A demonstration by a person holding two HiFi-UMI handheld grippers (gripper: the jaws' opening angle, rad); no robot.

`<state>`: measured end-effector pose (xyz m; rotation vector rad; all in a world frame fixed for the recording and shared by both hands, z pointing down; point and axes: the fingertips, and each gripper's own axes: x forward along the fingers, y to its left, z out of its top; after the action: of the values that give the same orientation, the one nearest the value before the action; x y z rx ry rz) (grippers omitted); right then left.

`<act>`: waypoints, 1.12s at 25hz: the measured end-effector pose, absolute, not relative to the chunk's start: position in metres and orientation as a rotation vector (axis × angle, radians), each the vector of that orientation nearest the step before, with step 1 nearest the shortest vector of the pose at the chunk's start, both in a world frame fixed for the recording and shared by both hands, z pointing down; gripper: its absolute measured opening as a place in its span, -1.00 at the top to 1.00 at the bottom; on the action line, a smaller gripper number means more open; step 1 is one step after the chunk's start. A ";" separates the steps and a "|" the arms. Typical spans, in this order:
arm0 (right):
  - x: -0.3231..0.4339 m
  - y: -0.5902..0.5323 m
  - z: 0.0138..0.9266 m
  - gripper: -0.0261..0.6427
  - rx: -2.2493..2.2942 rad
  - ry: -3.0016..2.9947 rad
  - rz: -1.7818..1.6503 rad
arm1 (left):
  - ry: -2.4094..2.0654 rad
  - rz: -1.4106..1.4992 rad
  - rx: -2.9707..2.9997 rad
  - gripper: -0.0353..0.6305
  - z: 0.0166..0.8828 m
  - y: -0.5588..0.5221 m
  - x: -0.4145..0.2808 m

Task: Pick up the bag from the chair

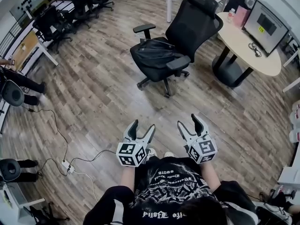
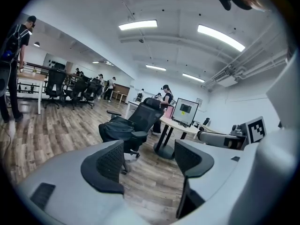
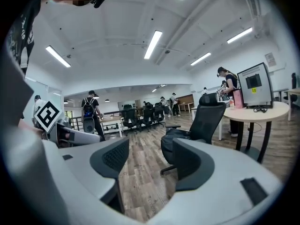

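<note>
1. The wooden plank floor (image 1: pixel 93 93) fills most of the head view, with a stretch of bare boards between the person and the chair
2. A round pale table (image 1: pixel 243 46) stands just right of the chair; a monitor (image 1: pixel 265 25) sits upright on it, with a pink box (image 1: pixel 241 15) and a small bottle (image 1: pixel 230 14) at its far edge
3. The black mesh office chair (image 1: pixel 194 25) stands on castors, its seat turned towards the head view's left and an armrest on either side
4. The bag (image 1: pixel 154 55) is black, soft and slumped. It lies flat across the chair's seat, between the armrests and against the backrest, and covers most of the seat. Its top looks closed, so I cannot tell what is inside. The left gripper view shows it (image 2: pixel 115 128) as a dark rumpled heap on the seat
5. The left gripper (image 1: pixel 144 124) is held low in front of the person, well short of the chair, jaws spread wide with only floor between them
6. The right gripper (image 1: pixel 187 120) is level beside it, likewise released and empty
</note>
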<state>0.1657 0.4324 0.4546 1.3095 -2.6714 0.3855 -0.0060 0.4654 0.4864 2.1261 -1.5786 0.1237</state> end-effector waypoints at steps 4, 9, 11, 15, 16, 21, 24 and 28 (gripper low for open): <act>0.159 0.432 0.453 0.02 1.323 -2.646 0.335 | -1.549 0.122 2.116 -0.14 0.490 0.463 -0.013; 0.149 0.425 0.453 0.02 1.345 -2.637 0.335 | -1.441 0.027 2.120 -0.14 0.487 0.454 -0.015; 0.141 0.422 0.454 0.02 1.354 -2.632 0.327 | -1.417 0.034 2.143 -0.14 0.488 0.451 -0.020; 0.129 0.421 0.458 0.02 1.388 -2.619 0.330 | -1.374 0.086 2.223 -0.14 0.489 0.449 -0.025; 0.126 0.421 0.459 0.02 1.401 -2.618 0.342 | -1.367 0.091 2.237 -0.14 0.488 0.448 -0.027; 0.116 0.419 0.471 0.02 1.420 -2.600 0.394 | -1.343 0.116 2.242 -0.14 0.494 0.445 -0.034; 0.113 0.414 0.479 0.02 1.415 -2.597 0.411 | -1.347 0.131 2.228 -0.14 0.503 0.441 -0.038; 0.114 0.390 0.489 0.02 1.410 -2.594 0.419 | -1.360 0.110 2.201 -0.14 0.511 0.422 -0.037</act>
<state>0.1145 0.3896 0.4892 1.4104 -2.5942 0.4186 -0.0372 0.4219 0.5108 2.2013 -1.3602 0.1102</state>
